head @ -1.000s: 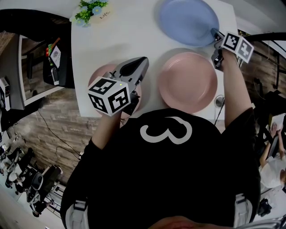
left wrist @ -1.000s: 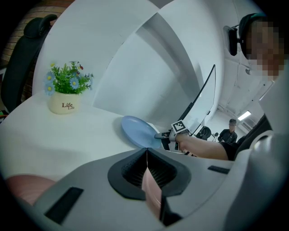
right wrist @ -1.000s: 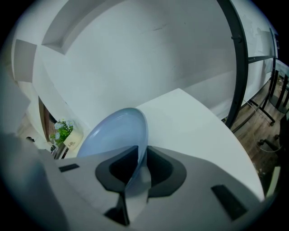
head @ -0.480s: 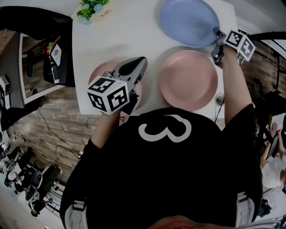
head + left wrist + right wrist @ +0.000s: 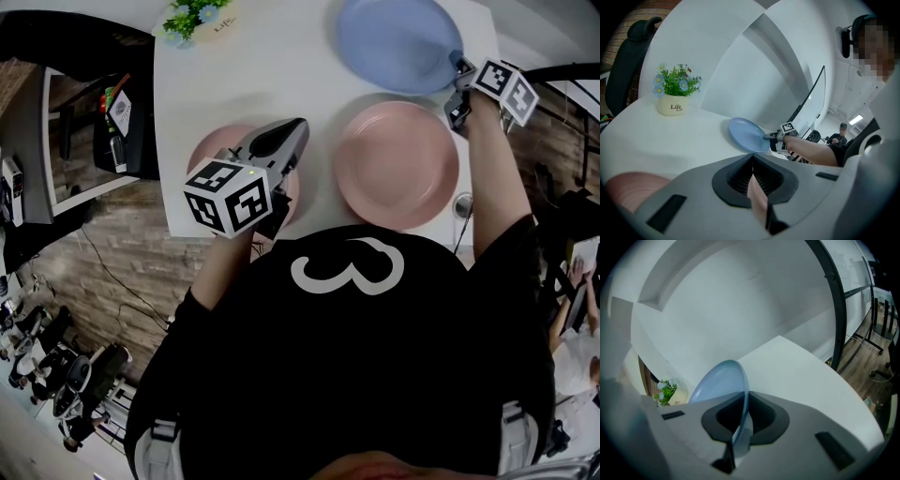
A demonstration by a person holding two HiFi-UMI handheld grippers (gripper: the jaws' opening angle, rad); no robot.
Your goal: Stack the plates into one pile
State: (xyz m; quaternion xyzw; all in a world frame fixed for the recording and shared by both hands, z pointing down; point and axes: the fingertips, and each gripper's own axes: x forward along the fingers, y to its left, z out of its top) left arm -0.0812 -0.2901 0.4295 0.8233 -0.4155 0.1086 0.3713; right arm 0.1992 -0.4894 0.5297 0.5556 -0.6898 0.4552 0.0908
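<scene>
Right gripper (image 5: 458, 67): clamped on the near rim of the blue plate (image 5: 398, 42), with the thin blue edge pinched between the pads. Gripped at the edge, probably so as to lift and carry without touching the face.
Blue plate: at the far right corner of the surface (image 5: 272, 66), just beyond the large pink plate (image 5: 396, 167) and not overlapping it. Resting or already tipped up: cannot tell.
Left gripper (image 5: 292, 141): closed on the rim of the small pink plate (image 5: 208, 155), with a thin pink edge showing between the pads. Same edge hold, likely for the same reason.
Small pink plate: near the left edge of the surface, largely covered by the left gripper in the head view. Raised or still down: cannot tell.
Large pink plate: flat, near the front right, between the other two, touched by neither gripper. Probably meant as the base of the pile, being free and central.
Contents of plates: nothing on any of the three where visible.
Flower pot (image 5: 195, 17): at the far left corner, holding a small green plant with blue flowers, well apart from the plates.
Pile so far: none, three plates lying apart.
Likely next: blue plate carried over the large pink plate. Risk of slipping from so narrow a hold.
</scene>
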